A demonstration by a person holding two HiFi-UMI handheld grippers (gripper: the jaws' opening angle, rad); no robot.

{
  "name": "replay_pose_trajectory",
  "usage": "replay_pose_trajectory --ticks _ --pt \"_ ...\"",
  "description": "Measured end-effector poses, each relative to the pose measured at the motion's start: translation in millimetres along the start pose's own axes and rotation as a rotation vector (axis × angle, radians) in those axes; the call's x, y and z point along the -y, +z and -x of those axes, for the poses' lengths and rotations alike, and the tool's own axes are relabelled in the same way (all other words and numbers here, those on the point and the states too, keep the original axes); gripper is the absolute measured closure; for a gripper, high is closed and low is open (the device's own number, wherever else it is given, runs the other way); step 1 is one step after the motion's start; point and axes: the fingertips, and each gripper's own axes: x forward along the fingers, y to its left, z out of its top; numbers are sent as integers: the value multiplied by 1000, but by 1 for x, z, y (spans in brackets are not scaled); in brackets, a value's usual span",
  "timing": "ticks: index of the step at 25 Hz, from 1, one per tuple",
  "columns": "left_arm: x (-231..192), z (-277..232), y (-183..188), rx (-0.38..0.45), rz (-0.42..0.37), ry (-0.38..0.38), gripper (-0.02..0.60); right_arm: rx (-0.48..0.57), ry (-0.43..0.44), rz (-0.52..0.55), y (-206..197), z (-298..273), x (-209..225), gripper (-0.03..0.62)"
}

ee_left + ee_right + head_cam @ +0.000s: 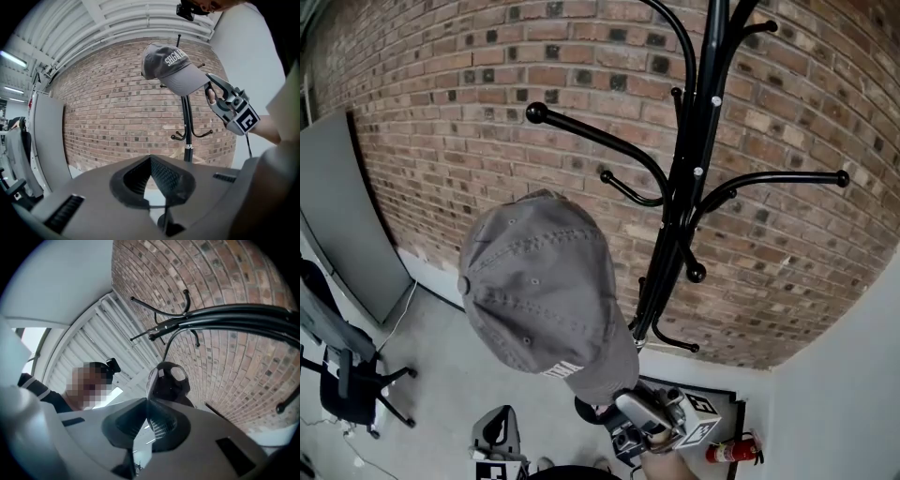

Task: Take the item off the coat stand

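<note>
- Two grippers are in view, and only one is working; the left gripper (150,158) is lowest and farthest out from the coat stand (689,169); its jaws are together with nothing between them, so it takes no part in the job.
- Closer in, just out from the foot of the coat stand's pole in the head view, is the right gripper (148,408); its jaws are nearly closed and clamped on the brim (187,82) of the grey cap (539,291), with the pads pressing on the brim's edge.
- Held by that brim alone, the cap has its crown tipped away from the gripper; it sits level with the coat stand's hooked arms, on the person's left of the pole; the ball-tipped arm (581,131) runs above the crown, apart from it, and no hook shows going into the cap.
- Progress, as a judgement: the grasp is made and the cap looks free of its hook; in the left gripper view the cap overlaps the top of the coat stand, so I cannot tell whether its far side is clear of every hook.
- Left to do, by the same judgement: draw the cap out and away from the coat stand's arms; no place to set it down is shown.
- Behind the coat stand is the brick wall (441,75); the arms that show carry nothing else.
</note>
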Motion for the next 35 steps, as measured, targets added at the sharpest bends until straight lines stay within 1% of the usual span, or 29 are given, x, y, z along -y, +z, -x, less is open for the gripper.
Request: replay_pose_trajectory --ticks 3,7,10,12,14,17,20,24,26,28,30,32,35 --pt "-8 9 -8 -8 16 -13 555 10 -48 -78 -33 3 5 562" --pt "-21 21 -19 -21 37 -27 555 1 -152 -133 -73 14 7 562" --pt "-33 31 -28 -32 53 -35 555 -17 -233 -149 -103 27 6 562" --pt "-41 37 -34 -39 63 -41 555 -8 -292 -153 -119 38 2 562" --pt "-46 43 -39 -43 74 -48 555 13 -350 -156 -130 49 -6 562" --pt "-42 50 -44 -38 92 -69 555 29 -405 -152 -142 69 -6 562" --pt "-16 54 -41 -13 97 -103 555 -12 -486 -108 -154 100 -8 562" --pt "23 70 -35 -3 35 -131 555 -55 -658 -6 -174 137 -12 562" --pt "50 79 -34 5 7 -149 555 -80 -719 44 -181 153 -18 562" --pt "84 90 -31 27 -15 -172 555 -107 -749 82 -182 165 -32 562" --pt "111 103 -32 22 -14 -177 555 -120 -768 115 -183 176 -52 562" --pt "129 118 -39 -6 -7 -159 555 -133 -778 143 -185 186 -76 562" --pt "148 141 -50 -28 -9 -126 555 -145 -781 174 -189 203 -114 562"
